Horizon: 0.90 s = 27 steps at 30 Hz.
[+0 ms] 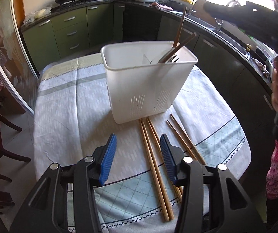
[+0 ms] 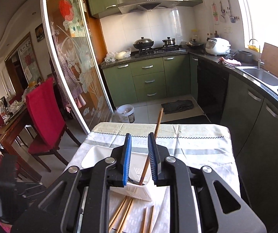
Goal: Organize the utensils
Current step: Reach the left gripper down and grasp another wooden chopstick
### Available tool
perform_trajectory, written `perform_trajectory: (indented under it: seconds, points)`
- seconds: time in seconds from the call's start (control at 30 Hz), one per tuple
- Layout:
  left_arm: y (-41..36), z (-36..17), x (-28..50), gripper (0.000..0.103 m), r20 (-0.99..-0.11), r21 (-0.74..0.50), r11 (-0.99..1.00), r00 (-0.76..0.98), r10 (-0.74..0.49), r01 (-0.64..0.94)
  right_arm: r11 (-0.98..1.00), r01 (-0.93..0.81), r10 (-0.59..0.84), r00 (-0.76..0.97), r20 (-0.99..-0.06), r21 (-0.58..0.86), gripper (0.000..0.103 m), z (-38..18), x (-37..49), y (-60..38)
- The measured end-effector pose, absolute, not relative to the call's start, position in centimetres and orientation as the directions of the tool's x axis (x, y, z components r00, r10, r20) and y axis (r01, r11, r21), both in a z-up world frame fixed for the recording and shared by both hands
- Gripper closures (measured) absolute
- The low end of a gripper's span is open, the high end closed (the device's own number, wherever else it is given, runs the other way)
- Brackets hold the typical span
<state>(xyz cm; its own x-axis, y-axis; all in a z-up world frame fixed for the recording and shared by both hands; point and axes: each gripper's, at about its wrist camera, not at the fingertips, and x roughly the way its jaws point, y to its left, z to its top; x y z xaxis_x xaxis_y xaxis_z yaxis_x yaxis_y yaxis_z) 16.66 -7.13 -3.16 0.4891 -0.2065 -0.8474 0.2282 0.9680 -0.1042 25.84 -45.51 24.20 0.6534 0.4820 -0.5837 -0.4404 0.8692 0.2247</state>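
A white plastic utensil holder [image 1: 142,81] stands upright on the cloth-covered table [image 1: 69,112]. Chopsticks [image 1: 179,33] and a metal utensil lean in its right end. Several wooden chopsticks [image 1: 154,155] lie on the cloth in front of it. My left gripper [image 1: 138,145] is open and empty, low over the cloth, with the loose chopsticks between and beside its fingers. My right gripper [image 2: 140,145] is open above the holder [image 2: 139,192]; a chopstick [image 2: 157,124] standing in the holder rises between its fingers, untouched. Loose chopsticks [image 2: 123,213] show below.
A red chair [image 2: 44,116] stands left of the table. Green kitchen cabinets [image 1: 69,31], a stove with pots, a rice cooker [image 2: 217,46] and a sink [image 2: 261,77] line the walls behind. The table's far edge [image 2: 158,126] drops to the tiled floor.
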Motion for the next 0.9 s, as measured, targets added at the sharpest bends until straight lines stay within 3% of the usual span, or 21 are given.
perform_trajectory:
  seconds: [0.07,0.23,0.4,0.9]
  points:
    - [-7.7,-5.1,17.5,0.061,-0.872,-0.115,0.968,0.444,-0.206,0.222,0.863,-0.451,0.492,0.646,-0.584,0.228,0.081,24.2,24.4,-46.7]
    - [-8.3,-10.0,19.3,0.079,-0.925,-0.174,0.967,0.307,-0.225,0.187,0.857,-0.465,0.492,0.610,-0.622,0.223,0.077,22.6,21.1,-49.3]
    - [-8.9,-12.1,20.4,0.079,-0.941,-0.181,0.969,0.258,-0.221,0.167,0.858,-0.450,0.490,0.571,-0.659,0.248,0.077,20.0,19.2,-51.5]
    - [-12.7,-13.6,21.2,0.080,-0.969,0.006,0.982,0.245,-0.041,0.189,0.857,-0.440,0.459,0.417,-0.785,0.268,0.070,12.0,18.7,-51.7]
